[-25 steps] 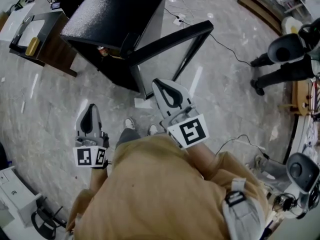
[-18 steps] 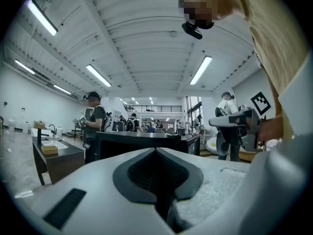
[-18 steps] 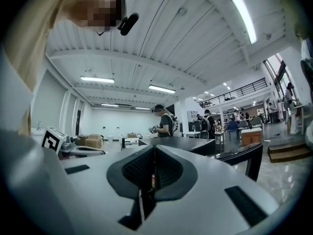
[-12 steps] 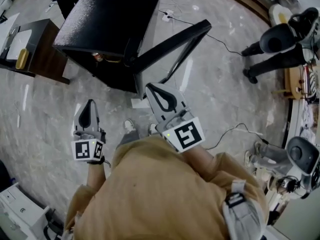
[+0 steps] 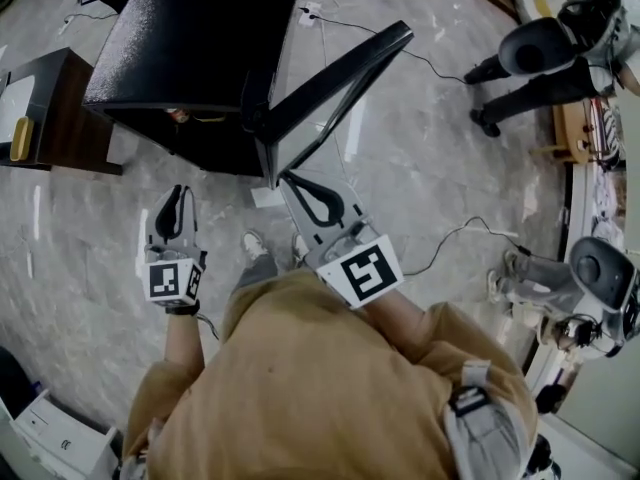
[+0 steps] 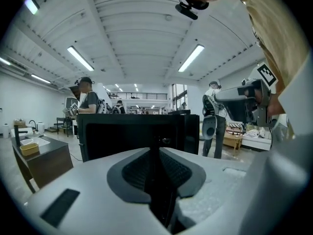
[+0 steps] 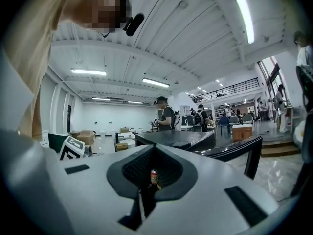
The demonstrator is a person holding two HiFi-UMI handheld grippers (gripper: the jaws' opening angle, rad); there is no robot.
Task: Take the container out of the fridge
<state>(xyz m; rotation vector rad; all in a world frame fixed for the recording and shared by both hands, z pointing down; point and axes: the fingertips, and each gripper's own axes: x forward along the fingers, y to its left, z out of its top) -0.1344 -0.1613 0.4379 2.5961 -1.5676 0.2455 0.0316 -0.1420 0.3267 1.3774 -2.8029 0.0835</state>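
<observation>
No readable text, brand or number anywhere. The only marks are black-and-white square code patterns, not letters, one on the marker cube (image 5: 170,280) behind the left gripper (image 5: 179,194) and one on the marker cube (image 5: 360,273) behind the right gripper (image 5: 290,181). The small can (image 7: 154,176) dead ahead of the right gripper has a red label, its print too small to read.

Left claw (image 5: 178,194), right claw (image 5: 290,182), both closed
</observation>
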